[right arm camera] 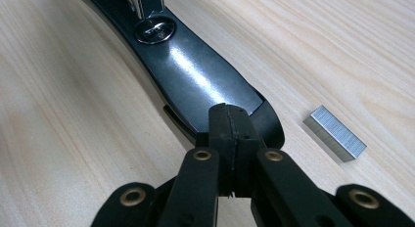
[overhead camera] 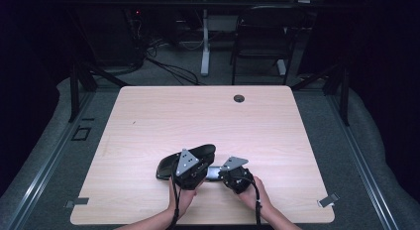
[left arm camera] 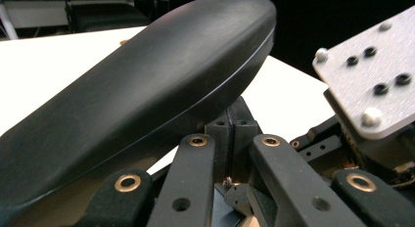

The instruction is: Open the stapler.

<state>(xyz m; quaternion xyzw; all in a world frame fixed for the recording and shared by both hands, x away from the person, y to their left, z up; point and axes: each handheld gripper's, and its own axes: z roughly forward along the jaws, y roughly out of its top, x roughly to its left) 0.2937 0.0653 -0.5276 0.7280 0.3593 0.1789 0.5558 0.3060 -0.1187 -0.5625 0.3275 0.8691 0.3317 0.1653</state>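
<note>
While the stapler [overhead camera: 190, 163] lies opened near the front edge of the table [overhead camera: 148, 121], we see both tongs closed, their jaws pressed together with nothing between them. The left tongs [left arm camera: 230, 134] sit just under the raised black top arm [left arm camera: 147, 90] of the stapler, apparently propping it up, though we cannot tell whether they touch it. The right tongs [right arm camera: 230, 134] rest their tips at the end of the glossy base [right arm camera: 195, 75], seemingly pinning it to the table.

We judge the work to be the loading of staples: the stapler is already swung open and steadied, while the strip of staples [right arm camera: 335, 133] lies untouched on the wood just beside the base. What is left, as we read it, is to pick up the strip, seat it in the metal channel [right arm camera: 149, 4], and shut the top arm.

The right gripper view gives the staple strip, the anvil plate [right arm camera: 155, 30] and the lower end of the channel. The left gripper view gives the smooth underside curve of the top arm and the grey plate [left arm camera: 372, 70] of the other gripper. The high view gives the layout: both hands [overhead camera: 183, 198] at the near edge, the grippers side by side over the stapler, and a grommet hole [overhead camera: 239, 98] far across the table
</note>
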